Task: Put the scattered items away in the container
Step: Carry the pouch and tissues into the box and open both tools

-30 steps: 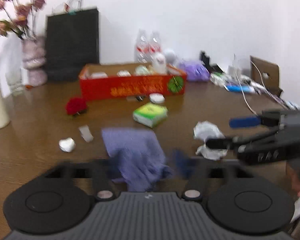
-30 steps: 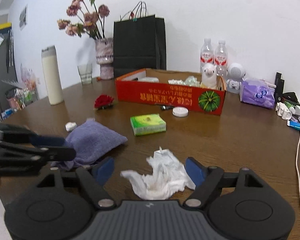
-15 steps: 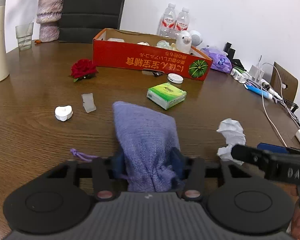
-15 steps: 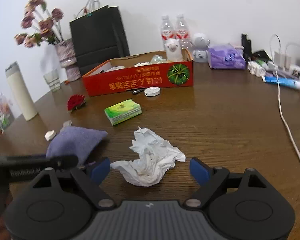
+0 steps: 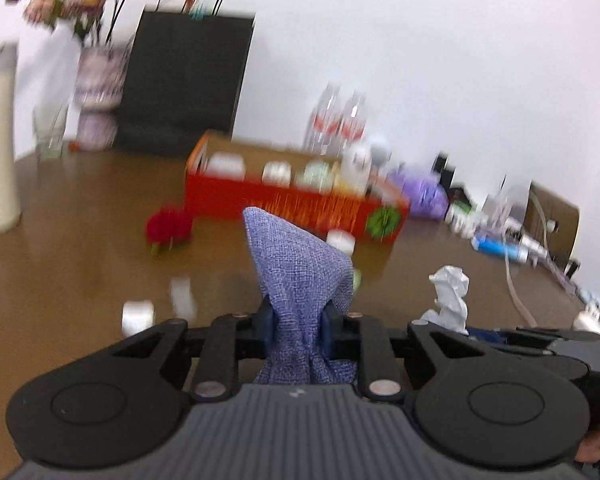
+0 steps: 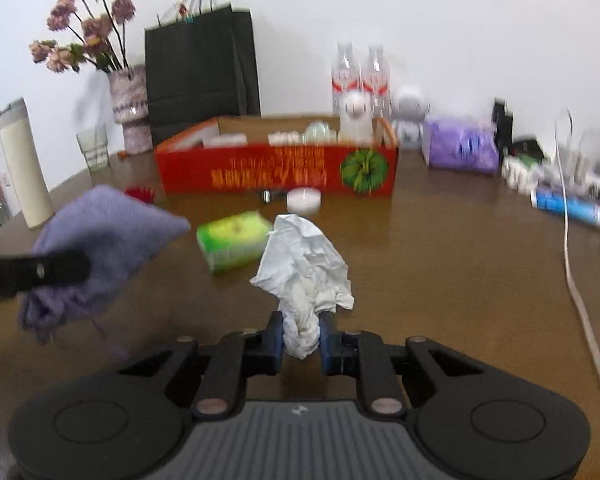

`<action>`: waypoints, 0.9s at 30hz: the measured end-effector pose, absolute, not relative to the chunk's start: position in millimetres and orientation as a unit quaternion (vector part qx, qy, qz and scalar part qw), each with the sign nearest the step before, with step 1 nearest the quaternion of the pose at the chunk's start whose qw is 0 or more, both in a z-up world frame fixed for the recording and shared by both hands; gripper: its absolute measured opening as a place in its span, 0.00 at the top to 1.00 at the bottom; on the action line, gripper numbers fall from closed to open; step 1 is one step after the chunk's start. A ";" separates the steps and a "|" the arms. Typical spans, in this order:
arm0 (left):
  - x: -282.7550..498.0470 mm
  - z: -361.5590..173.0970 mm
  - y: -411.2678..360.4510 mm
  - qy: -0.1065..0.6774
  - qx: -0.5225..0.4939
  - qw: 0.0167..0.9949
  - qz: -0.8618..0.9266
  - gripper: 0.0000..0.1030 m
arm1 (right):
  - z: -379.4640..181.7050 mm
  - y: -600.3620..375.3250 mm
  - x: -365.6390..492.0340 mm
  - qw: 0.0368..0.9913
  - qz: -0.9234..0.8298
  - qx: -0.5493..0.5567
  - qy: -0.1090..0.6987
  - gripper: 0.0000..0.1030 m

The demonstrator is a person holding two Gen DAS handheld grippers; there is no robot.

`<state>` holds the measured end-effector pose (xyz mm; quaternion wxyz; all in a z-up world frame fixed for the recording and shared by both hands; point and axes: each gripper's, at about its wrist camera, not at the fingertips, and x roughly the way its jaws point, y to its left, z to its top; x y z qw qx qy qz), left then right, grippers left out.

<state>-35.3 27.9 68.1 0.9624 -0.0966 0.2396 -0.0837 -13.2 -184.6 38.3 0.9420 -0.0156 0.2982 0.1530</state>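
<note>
A: How is the left gripper set?

B: Its jaws have just been closing, and the purple cloth pouch is pinched between the blue pads, its body sticking up ahead of the fingers. From the right wrist view the pouch is seen raised off the tabletop, in front of and to the left of the red cardboard box.

A: And the right gripper?

B: Its jaws have just been closing too; a crumpled white tissue is clamped at its lower end between narrow pads, in front of the box.

A: What is left lying near the box?

B: A green tissue pack is seen on the tabletop in front of the box, a white round lid just before its front wall, and a red rose head at its left corner. Two small white pieces lie further out in front of the box, blurred. Several pale items and a white plush toy are already held inside the box.
</note>
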 end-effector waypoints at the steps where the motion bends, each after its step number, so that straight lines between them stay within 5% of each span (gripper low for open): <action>1: -24.8 77.8 30.9 0.231 -0.106 0.963 -0.088 0.78 | 47.0 -187.1 -6.8 0.943 0.160 -0.009 0.291 0.84; 7: 80.9 126.4 43.9 0.227 -0.184 0.950 -0.105 0.78 | 113.6 -189.2 57.5 0.945 0.218 0.007 0.246 0.83; 12: 214.5 121.5 37.2 0.301 -0.216 0.926 -0.075 0.78 | 149.9 -158.4 164.2 0.931 0.246 -0.023 0.267 0.81; 20: 326.4 54.4 22.0 0.418 -0.211 0.884 -0.006 0.77 | 92.8 -108.4 301.4 0.890 0.194 -0.083 0.403 0.81; 25: 326.2 46.6 23.1 0.421 -0.221 0.880 -0.021 0.56 | 66.4 -103.9 322.7 0.876 0.185 -0.090 0.436 0.78; 27: 324.2 51.8 25.9 0.420 -0.223 0.879 -0.025 0.56 | 60.5 -103.8 329.0 0.870 0.189 -0.084 0.447 0.76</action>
